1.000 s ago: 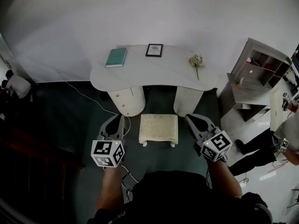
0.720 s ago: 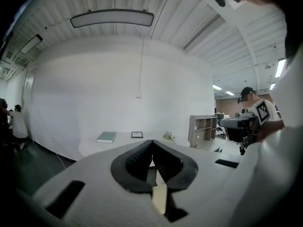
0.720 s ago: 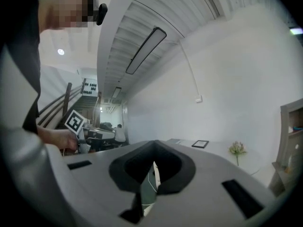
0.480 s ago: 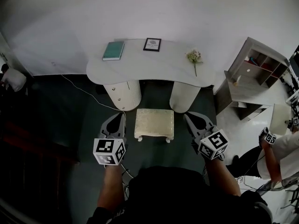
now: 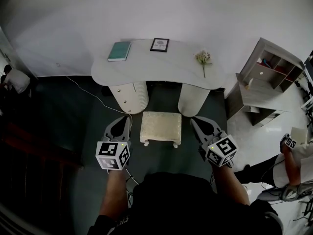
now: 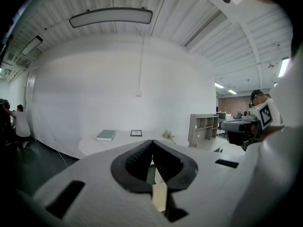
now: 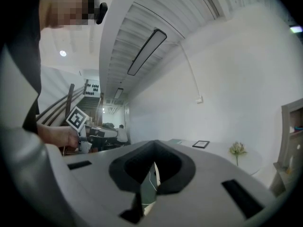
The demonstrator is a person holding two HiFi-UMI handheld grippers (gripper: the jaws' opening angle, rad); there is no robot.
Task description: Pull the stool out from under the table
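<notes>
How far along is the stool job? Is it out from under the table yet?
Done, it seems: the stool stands in front of the table, not beneath its top. In hand: nothing; the left tool and right tool are shut and empty, flanking the stool without touching it. Left: perhaps pulling it further out.

My head camera looks steeply down from high above the table (image 5: 161, 70), with both grippers low in its frame. The camera on my left gripper (image 5: 128, 118) sits close behind its jaws and faces the table nearly level, from some way off. The right gripper (image 5: 192, 119) camera does likewise. All three share the tabletop and its picture frame (image 5: 159, 45).
</notes>
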